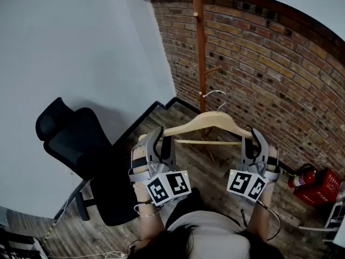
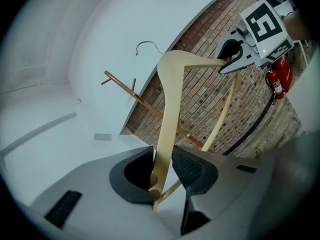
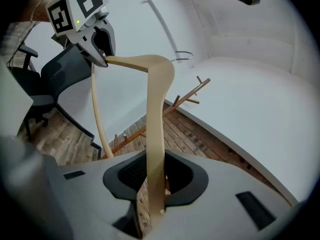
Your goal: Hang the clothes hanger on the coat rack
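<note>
So there's one wooden hanger (image 1: 207, 124) in play here, and both tongs have it. The left tongs (image 1: 159, 144) are clamped on its left arm end and the right tongs (image 1: 252, 144) on its right arm end. That makes two grips on one hanger. In the left gripper view the arm runs right between the pads of the left tongs (image 2: 162, 169), and it's the same in the right gripper view with the right tongs (image 3: 152, 176). Neither pair is loose.

The hanger sits roughly level in the lower middle of the head view, held in the air over the wood floor (image 1: 215, 171). It has one thin crossbar underneath and one metal hook (image 1: 215, 96) on top. The hook is just right of the rack (image 1: 200, 47) pole and isn't on any peg.

There's one rack, a brown wooden pole with a few short pegs, standing at top centre against the brick wall (image 1: 259, 63). One black office chair (image 1: 81, 144) is at left, and one red extinguisher (image 1: 302, 179) lies at lower right.
</note>
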{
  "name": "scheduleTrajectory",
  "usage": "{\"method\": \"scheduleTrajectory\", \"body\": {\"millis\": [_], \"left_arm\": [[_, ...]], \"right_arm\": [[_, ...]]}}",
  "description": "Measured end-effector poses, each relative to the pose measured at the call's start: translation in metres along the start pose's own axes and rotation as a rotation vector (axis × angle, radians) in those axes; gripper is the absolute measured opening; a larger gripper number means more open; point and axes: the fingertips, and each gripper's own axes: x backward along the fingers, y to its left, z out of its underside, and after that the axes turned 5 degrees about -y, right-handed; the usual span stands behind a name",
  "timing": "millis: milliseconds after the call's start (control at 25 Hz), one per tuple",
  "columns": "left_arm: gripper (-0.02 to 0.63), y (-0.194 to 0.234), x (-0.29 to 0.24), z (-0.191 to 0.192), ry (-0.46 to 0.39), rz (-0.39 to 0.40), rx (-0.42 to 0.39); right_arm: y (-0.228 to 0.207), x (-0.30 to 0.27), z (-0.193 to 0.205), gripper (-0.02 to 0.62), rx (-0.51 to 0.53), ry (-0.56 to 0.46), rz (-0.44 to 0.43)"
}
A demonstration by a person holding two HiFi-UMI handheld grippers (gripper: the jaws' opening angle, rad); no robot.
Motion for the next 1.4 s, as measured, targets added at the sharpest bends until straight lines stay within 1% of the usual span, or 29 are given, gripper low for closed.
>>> {"method": "scheduleTrajectory", "body": {"millis": [520, 840, 1400], "left_arm": [[0.115, 0.011, -0.038, 0.024, -0.014, 0.033, 0.007], [0.115, 0.021, -0.065, 0.034, -0.054, 0.043, 0.014], [0.115, 0.033, -0.098, 0.038, -0.115, 0.076, 0.014]], "right_arm": [[0.012, -0.038, -0.011, 0.106, 0.02, 0.017, 0.005], [0.016, -0.059, -0.018, 0.107, 0.03, 0.038, 0.036], [0.015, -0.082, -0.024, 0.106, 0.027, 0.086, 0.071]]}}
